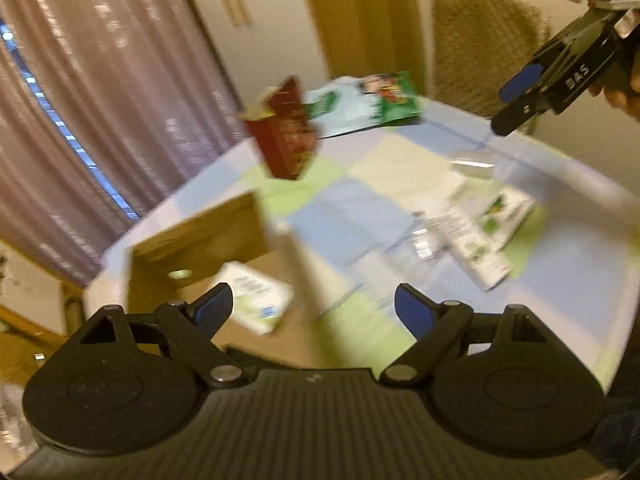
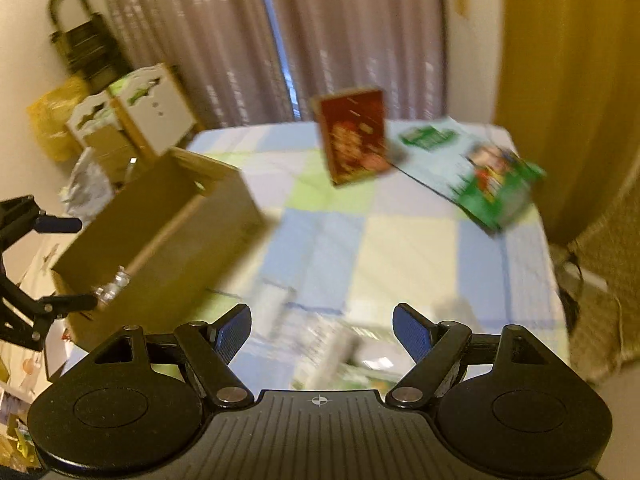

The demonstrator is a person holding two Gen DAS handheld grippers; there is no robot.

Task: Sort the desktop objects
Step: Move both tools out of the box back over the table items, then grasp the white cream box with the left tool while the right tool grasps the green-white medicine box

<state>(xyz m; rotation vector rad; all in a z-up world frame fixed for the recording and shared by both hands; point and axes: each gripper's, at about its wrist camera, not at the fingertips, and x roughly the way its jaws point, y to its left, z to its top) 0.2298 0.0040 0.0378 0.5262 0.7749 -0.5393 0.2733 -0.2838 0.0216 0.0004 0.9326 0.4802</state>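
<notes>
Both my tongs, left tongs [image 1: 314,308] and right tongs [image 2: 322,328], gape wide and hold nothing, the white cartons [image 1: 480,236] lying flat on the desk [image 1: 360,216] nearer my right, cardboard box [image 2: 160,216] standing left.

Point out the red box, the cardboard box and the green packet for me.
red box [image 2: 354,138]: right wrist view, middle of its front face.
cardboard box [image 2: 176,232]: right wrist view, its long outer side wall.
green packet [image 2: 496,188]: right wrist view, its printed top face.
</notes>
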